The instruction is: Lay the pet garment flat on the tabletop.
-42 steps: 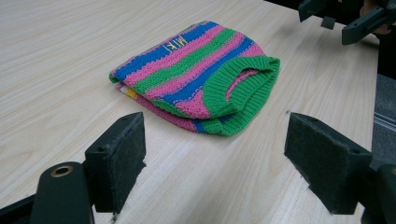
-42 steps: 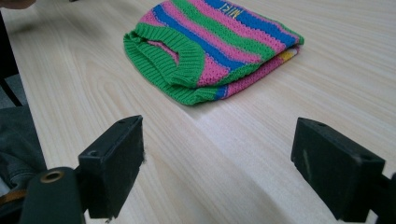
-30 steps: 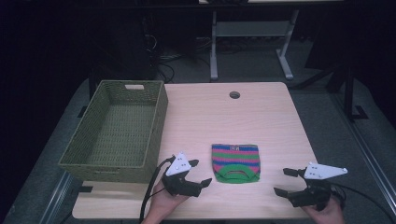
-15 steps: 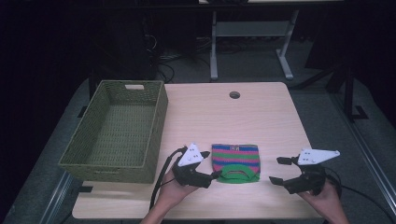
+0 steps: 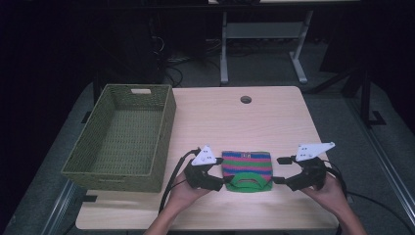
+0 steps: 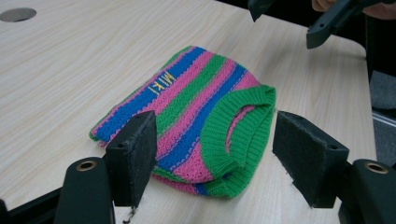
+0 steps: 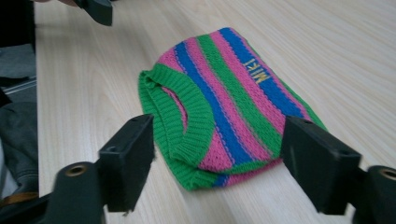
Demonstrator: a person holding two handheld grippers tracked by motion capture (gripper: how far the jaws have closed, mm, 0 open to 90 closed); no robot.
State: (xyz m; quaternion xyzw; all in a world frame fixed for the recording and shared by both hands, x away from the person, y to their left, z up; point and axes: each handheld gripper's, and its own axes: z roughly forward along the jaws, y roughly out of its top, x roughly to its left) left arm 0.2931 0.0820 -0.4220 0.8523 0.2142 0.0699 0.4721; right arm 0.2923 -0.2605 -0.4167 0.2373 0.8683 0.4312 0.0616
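A small striped knit garment (image 5: pixel 246 169), banded in pink, blue and green with a green ribbed opening and yellow lettering on one blue stripe, lies flat on the pale wooden bench (image 5: pixel 274 117), directly between the two hand-held grippers. The left hand-held gripper (image 5: pixel 219 170) sits just beside the garment's one edge, its jaws spread wide with nothing between the pads; in the left gripper view the garment (image 6: pixel 196 116) lies just ahead of and between those open jaws, the ribbed opening toward the right-hand pad, and the tips of the other hand-held gripper (image 6: pixel 289 18) show beyond it at the top. The right hand-held gripper (image 5: pixel 280 170) stands just off the opposite edge, jaws equally wide apart and holding nothing; in the right gripper view the garment (image 7: pixel 229 98) rests ahead between its pads, not touched by either. Each tool is held by a hand (image 5: pixel 182 195) coming from the near bench edge. Beyond the left hand-held gripper, on its outer side, stands a green woven basket (image 5: pixel 161 142).
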